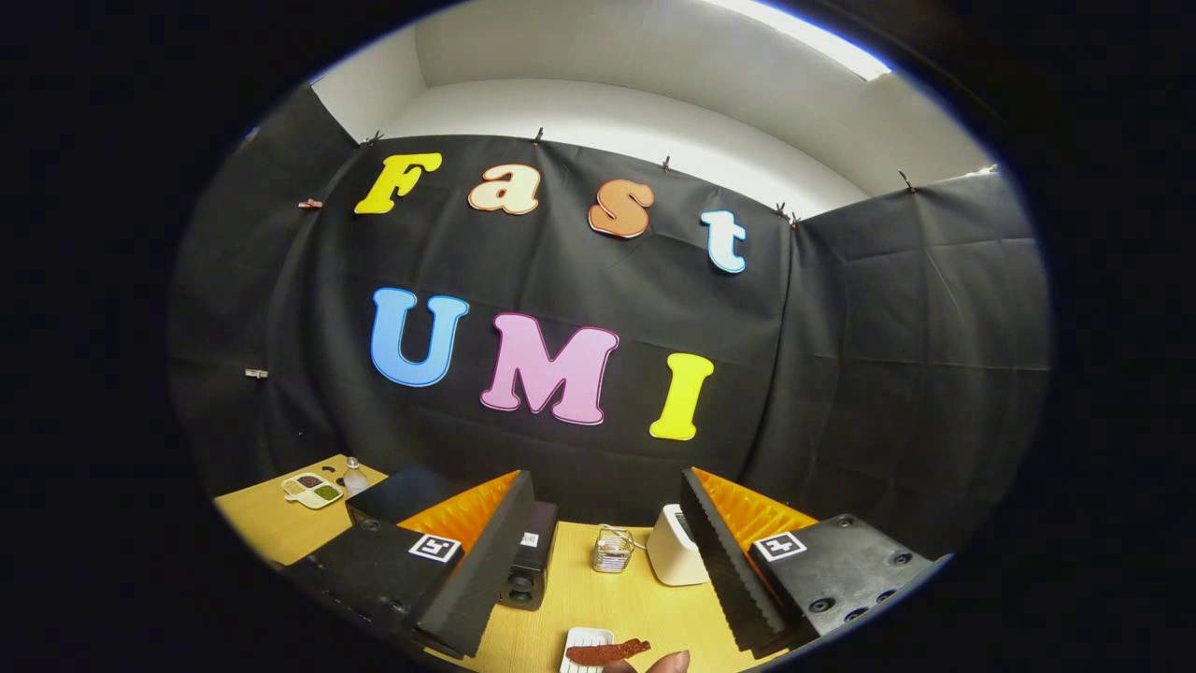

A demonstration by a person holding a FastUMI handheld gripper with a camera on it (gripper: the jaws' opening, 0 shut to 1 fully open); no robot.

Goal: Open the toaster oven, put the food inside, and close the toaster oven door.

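- Your gripper (598, 561) is holding its 2 fingers wide apart, gripping nothing.
- The dark boxy toaster oven (529, 561) is sitting just ahead, partly behind the left finger; I'm judging the door unopened.
- The flat reddish food (607, 651) is lying on a ribbed white plate (581, 648) below.
- Be aiming lower, squaring up to the door.

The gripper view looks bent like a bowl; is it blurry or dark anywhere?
Gripper view: fisheye bends the table edge and wall; a bright ceiling light glares overhead; the open gripper fingers loom large yet sharp; the small dish by a fingertip looks slightly soft.
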